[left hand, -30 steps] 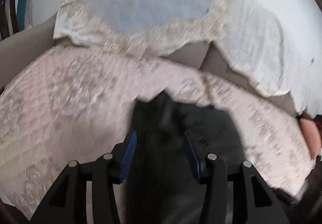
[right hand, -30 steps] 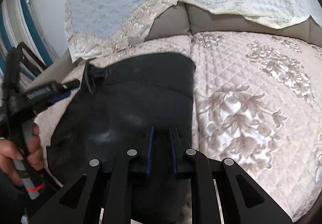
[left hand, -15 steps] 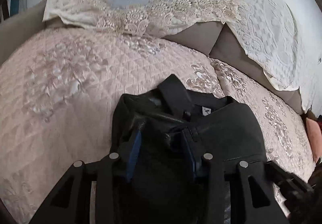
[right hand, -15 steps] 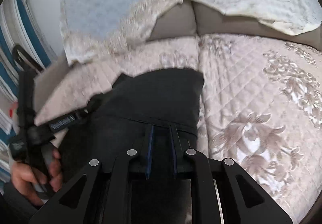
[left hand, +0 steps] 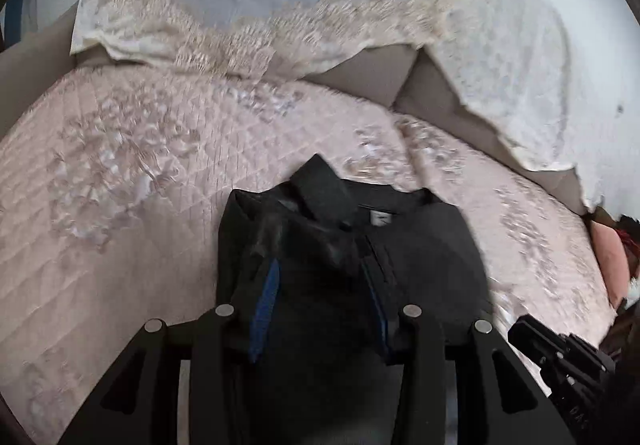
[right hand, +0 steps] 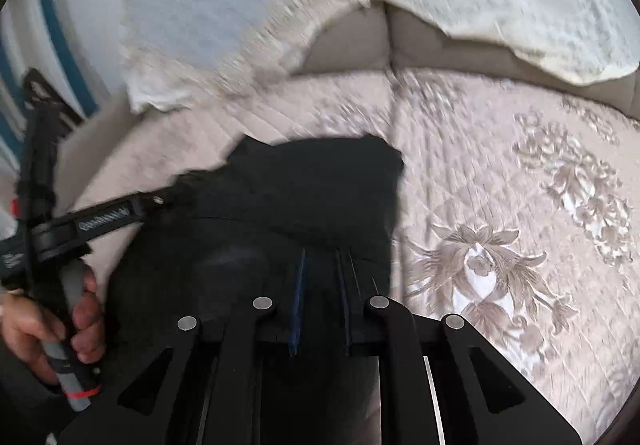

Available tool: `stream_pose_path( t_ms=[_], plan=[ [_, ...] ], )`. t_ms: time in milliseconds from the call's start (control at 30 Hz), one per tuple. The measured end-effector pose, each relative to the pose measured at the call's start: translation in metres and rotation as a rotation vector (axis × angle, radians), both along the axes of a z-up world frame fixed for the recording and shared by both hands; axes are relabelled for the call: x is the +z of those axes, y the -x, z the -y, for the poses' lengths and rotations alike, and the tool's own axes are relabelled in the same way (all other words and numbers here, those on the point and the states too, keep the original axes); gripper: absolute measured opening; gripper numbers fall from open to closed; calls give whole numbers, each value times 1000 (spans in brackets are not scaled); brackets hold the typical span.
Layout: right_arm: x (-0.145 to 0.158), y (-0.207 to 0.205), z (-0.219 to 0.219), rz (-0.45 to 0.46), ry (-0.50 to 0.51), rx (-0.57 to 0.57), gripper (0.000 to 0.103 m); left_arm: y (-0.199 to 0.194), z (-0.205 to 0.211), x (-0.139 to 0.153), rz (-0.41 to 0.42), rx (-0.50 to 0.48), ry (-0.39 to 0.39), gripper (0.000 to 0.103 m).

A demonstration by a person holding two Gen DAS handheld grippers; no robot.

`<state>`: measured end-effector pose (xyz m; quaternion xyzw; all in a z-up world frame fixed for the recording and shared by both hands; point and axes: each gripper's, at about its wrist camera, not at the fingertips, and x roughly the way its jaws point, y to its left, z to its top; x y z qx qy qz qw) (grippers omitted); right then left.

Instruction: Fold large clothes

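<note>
Black collared garment [left hand: 352, 285] lies lower centre on pink quilted sofa cover [left hand: 120, 185]. Your left gripper [left hand: 320, 305] grasps bunched cloth near collar; right gripper [right hand: 320, 297] clenched on fabric. Risk: thick bunch slips, fold skews.

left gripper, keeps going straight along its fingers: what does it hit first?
Most likely the black garment: the left gripper already has bunched fabric between its fingers. Beyond lies the quilted sofa cover; depth is unclear.

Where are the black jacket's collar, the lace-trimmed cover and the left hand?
jacket collar [left hand: 324, 191], left wrist view, raised flap.
lace-trimmed cover [left hand: 224, 41], left wrist view, lace edge.
left hand [right hand: 48, 321], right wrist view, fingers around handle.
</note>
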<state>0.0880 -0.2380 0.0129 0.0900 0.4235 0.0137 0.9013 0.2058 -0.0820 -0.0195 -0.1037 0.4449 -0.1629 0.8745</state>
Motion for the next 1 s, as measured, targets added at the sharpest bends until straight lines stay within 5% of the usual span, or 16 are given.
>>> stream_pose_path(
  t_ms=[133,267,333,667,1000],
  plan=[
    [7,21,-27,33,-28,82,15,33,-7,-4,25,-47,-14,43],
    [-32,9,-40,-69,-16,115,15,37,-20,-28,2,-10,-30,48],
    [-39,9,-41,-51,13,112,15,33,-26,-32,-13,0,-12,52],
    [1,56,-35,16,8,116,19,91,-57,0,29,-21,10,54],
    [-25,76,-32,-43,-25,100,21,114,-64,-33,-31,0,-47,56]
  ],
)
